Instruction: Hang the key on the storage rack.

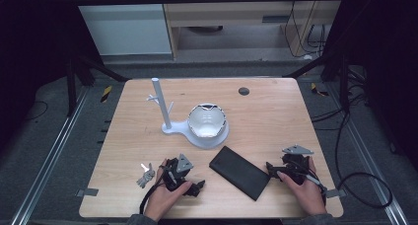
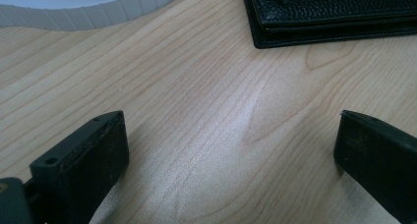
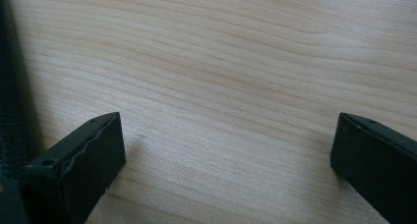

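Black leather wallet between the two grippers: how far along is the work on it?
Done: nothing visibly. The black leather wallet lies flat on the wooden table. In hand: nothing; the left gripper and right gripper rest beside it, jaws wide open over bare wood. Left: gripping and moving it.

I see the black wallet (image 1: 240,172) lying flat and closed, angled diagonally at lower centre of the high view, keys (image 1: 145,175) at lower left.
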{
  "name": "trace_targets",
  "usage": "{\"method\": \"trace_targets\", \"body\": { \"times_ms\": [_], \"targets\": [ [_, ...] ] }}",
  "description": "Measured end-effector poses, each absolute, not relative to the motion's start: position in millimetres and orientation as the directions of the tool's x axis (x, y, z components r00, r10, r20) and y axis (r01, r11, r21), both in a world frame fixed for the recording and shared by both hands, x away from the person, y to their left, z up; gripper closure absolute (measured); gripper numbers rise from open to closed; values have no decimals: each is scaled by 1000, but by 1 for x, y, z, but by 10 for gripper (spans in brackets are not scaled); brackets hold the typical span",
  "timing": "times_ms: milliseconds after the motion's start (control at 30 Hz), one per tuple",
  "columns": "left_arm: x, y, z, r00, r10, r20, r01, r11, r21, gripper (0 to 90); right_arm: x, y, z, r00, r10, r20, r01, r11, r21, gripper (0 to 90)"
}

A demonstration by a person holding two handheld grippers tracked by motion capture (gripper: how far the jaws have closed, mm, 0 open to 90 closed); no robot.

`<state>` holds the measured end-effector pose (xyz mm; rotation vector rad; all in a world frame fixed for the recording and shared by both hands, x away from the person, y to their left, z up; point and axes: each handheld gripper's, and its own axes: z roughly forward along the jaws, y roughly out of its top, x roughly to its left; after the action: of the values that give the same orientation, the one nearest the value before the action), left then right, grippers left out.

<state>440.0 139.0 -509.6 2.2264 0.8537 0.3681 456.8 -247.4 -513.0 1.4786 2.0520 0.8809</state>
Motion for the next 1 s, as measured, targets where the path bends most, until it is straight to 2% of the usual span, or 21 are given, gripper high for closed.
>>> {"method": "trace_targets", "body": {
  "times_ms": [267,567,633,700,800,1000],
  "targets": [
    [437,146,-502,752,659,10,452,-527,719,38,457,-247,-513,-317,948,-1,654,219,724,4],
    [434,174,-472,712,700,55,453,-519,725,38,458,-248,-513,-320,948,-3,654,223,723,4],
    [435,180,-466,714,695,83,450,-547,706,45,459,-248,-513,-321,947,2,655,220,723,4],
    [435,188,-459,697,707,123,457,-570,683,57,461,-249,-513,-321,947,-5,653,225,723,4],
    [433,202,-450,675,732,93,488,-536,689,59,467,-250,-513,-324,946,-4,653,227,723,4],
    [429,228,-438,594,792,141,532,-518,670,56,475,-254,-513,-331,943,-1,652,230,722,4]
  ]
}}
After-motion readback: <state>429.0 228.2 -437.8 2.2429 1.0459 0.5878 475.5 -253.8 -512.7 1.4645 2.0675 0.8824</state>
